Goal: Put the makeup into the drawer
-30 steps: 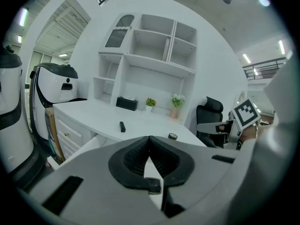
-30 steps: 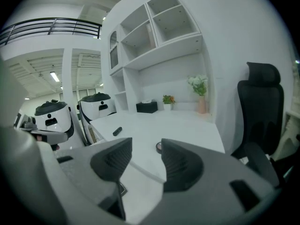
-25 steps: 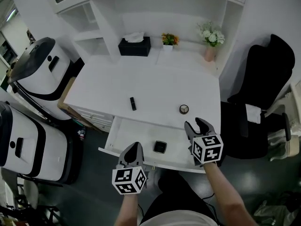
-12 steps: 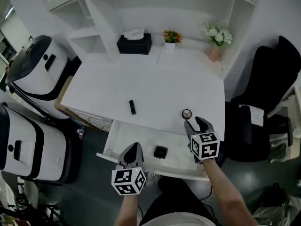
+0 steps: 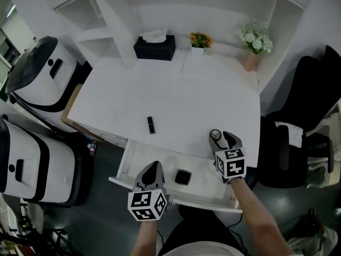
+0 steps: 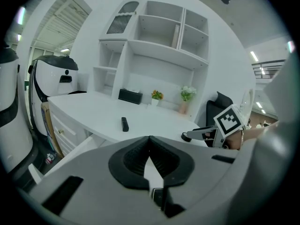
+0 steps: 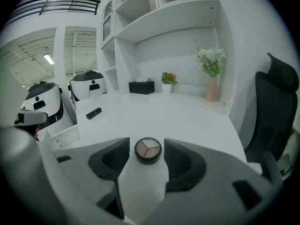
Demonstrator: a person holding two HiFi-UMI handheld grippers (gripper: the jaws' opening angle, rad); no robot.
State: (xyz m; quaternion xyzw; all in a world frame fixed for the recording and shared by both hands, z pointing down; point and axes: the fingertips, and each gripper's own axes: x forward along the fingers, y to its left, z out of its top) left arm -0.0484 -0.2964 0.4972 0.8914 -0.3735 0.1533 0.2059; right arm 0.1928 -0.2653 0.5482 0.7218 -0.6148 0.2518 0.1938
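A round eyeshadow compact (image 7: 148, 152) lies near the desk's front right edge, between the jaws of my right gripper (image 7: 146, 143). Those jaws have just been opening, and gaps show on both sides of the compact, so the gripper is open. In the head view the compact (image 5: 215, 135) sits at the right gripper (image 5: 220, 139) tips. A black lipstick (image 5: 151, 125) lies mid-desk. The open drawer (image 5: 138, 156) holds a black square compact (image 5: 183, 176). My left gripper (image 5: 153, 169) hovers over the drawer's front, its tips touching, shut and empty.
A black tissue box (image 5: 154, 47), a small flower pot (image 5: 198, 41) and a pink vase with white flowers (image 5: 251, 57) line the back of the desk. A black office chair (image 5: 306, 116) stands right. White and black machines (image 5: 37, 79) stand left.
My right gripper has moved forward and down to the round compact, which now sits between its jaws. My left gripper has shifted slightly forward over the drawer's front.
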